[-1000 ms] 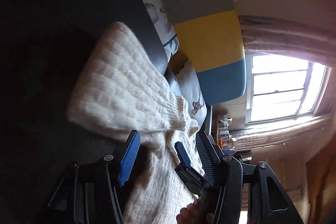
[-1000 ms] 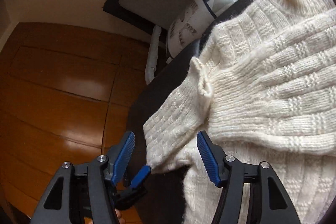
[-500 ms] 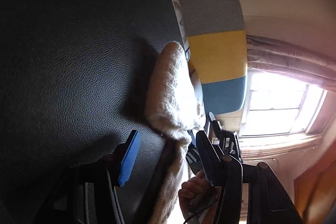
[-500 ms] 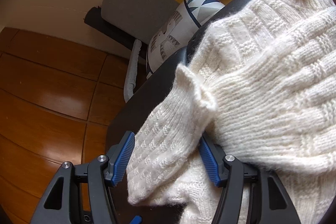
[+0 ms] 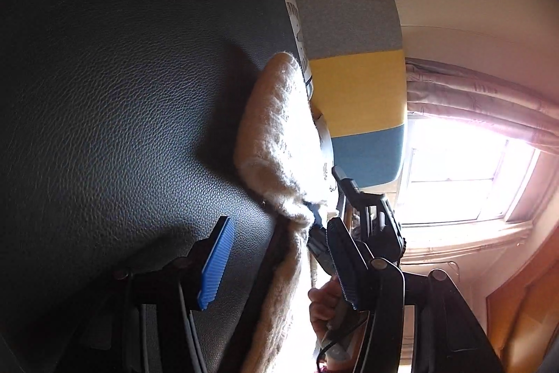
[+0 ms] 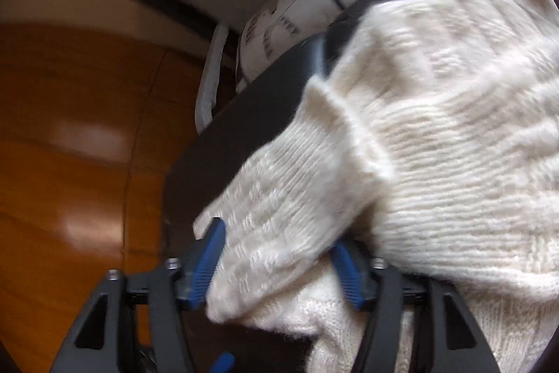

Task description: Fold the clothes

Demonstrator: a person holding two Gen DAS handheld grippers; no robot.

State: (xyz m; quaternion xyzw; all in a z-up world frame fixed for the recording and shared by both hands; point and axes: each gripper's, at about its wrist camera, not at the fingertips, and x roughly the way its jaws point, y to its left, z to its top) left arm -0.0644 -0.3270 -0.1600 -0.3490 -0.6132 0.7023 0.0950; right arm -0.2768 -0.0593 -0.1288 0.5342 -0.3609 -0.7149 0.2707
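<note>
A cream knitted sweater [image 6: 436, 135] lies on a black leather surface [image 5: 122, 100]. My right gripper [image 6: 276, 268] stands open, and a folded sleeve end of the sweater fills the gap between its blue pads [image 6: 206, 264]; this view is blurred. In the left wrist view the sweater [image 5: 276, 135] shows edge-on, low over the leather. My left gripper [image 5: 279, 268] is open, and the sweater's edge runs between its fingers without being pinched. Just beyond the sweater's edge, the right gripper [image 5: 353, 212] and a person's hand [image 5: 325, 306] show.
A sofa back in grey, yellow and blue panels [image 5: 356, 86] stands behind the leather surface, with a patterned cushion [image 6: 297, 13] against it. Wooden floor [image 6: 70, 163] lies to the left of the surface's edge. A bright window [image 5: 461, 170] and curtain are to the right.
My right gripper has pushed forward, so the sleeve end now fills the gap between its pads. The left gripper dropped low to the leather, and the sweater now appears edge-on.
</note>
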